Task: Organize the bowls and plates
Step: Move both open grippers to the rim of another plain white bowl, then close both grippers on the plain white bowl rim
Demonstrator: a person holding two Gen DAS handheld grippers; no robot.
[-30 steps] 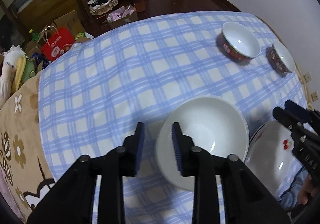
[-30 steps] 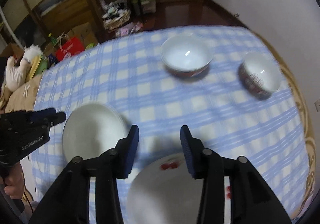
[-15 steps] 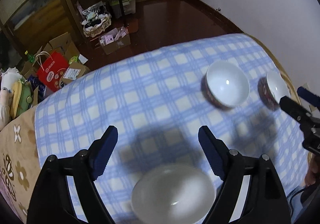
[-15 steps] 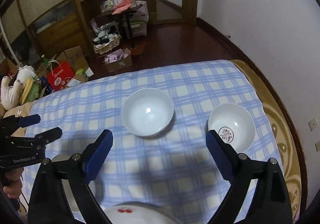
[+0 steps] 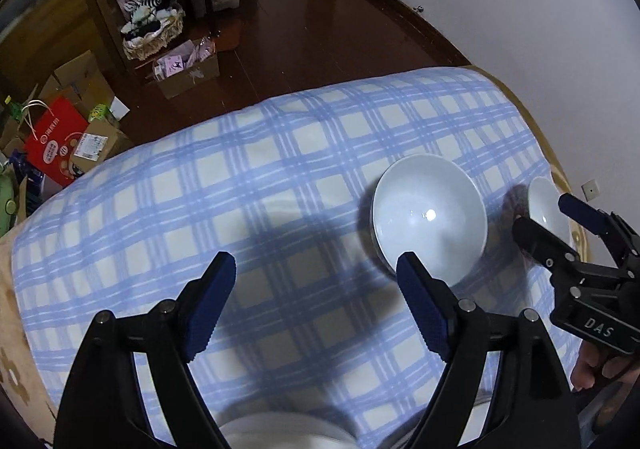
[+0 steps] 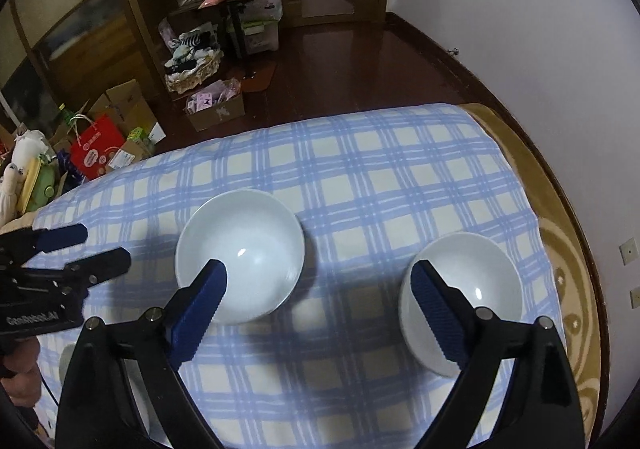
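I hold both grippers over the checked cloth (image 6: 360, 177). My left gripper (image 5: 316, 277) and right gripper (image 6: 320, 281) have just been opening; both jaws now gape, nothing between them. The big bowl (image 6: 240, 253) sits mid-cloth, the small bowl (image 6: 464, 297) to its right, apart from it. I read "GenRobot.AI" on the left gripper's body and "DAS" on the right's.
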